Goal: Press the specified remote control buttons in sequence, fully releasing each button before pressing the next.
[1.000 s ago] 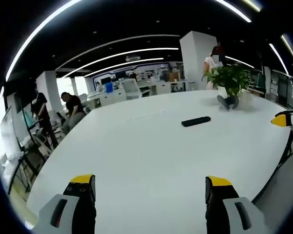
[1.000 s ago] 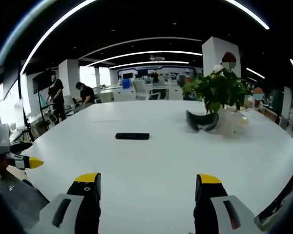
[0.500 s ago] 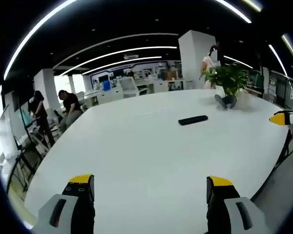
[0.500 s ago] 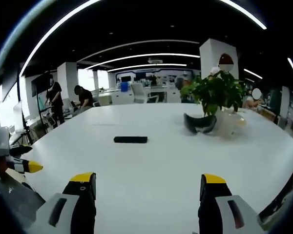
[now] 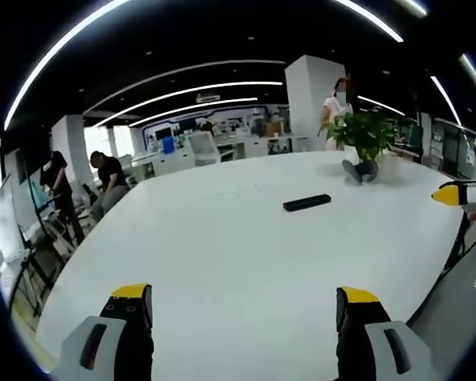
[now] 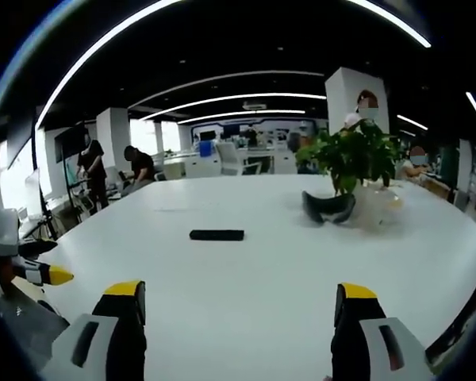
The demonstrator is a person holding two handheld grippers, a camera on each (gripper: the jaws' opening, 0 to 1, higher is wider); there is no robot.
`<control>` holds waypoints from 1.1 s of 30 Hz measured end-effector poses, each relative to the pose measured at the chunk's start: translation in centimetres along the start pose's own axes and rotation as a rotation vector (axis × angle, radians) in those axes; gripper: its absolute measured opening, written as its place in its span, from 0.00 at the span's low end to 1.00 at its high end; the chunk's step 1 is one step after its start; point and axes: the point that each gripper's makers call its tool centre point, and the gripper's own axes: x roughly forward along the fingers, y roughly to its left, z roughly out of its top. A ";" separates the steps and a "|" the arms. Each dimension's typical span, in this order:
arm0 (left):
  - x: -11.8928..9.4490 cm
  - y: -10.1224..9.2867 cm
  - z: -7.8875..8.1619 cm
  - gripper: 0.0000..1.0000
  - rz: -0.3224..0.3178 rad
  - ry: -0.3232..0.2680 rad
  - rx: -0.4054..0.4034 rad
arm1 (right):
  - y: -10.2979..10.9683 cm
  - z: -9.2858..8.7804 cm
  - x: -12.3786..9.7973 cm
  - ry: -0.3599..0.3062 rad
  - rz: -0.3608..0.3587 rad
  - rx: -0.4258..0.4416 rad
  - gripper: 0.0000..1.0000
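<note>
The left gripper (image 5: 244,300) hangs over the near edge of a wide white bench (image 5: 222,246), its yellow-tipped jaws spread wide with nothing between them. Well ahead of it and a little to its right lies the remote control (image 5: 307,203) — a slim black bar resting flat on the bench top, apart from everything else. Farther ahead on the same side stands a potted plant (image 5: 362,133) with a dark curved object (image 5: 360,170) at its foot. At the right edge of the left gripper view the yellow tip of the right gripper pokes in, level with the remote but well apart from it.

The right gripper (image 6: 238,300) is likewise held above the bench (image 6: 254,270) edge, jaws parted wide and holding nothing. From here the remote control (image 6: 216,235) lies ahead and slightly to the left, well clear of the jaws. The potted plant (image 6: 351,155) stands ahead to the right, the dark curved object (image 6: 328,208) just in front of it, touching or nearly touching its base. At the far left of the right gripper view the left gripper's yellow tip shows, low beside the bench.

Beyond the bench, people (image 5: 105,178) stand and sit among desks in an open office — one person (image 5: 335,103) stands behind the plant.
</note>
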 end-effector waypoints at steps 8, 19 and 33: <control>0.4 -0.1 0.3 1.00 -0.014 0.004 0.027 | -0.1 -0.3 0.1 0.019 -0.003 0.004 0.99; 1.8 0.6 2.7 1.00 -0.011 -0.031 0.050 | 0.1 -0.6 0.2 0.031 0.004 -0.009 0.95; 5.7 -0.8 7.3 1.00 -0.092 -0.055 0.160 | 0.7 -1.3 0.2 0.064 0.042 -0.003 0.81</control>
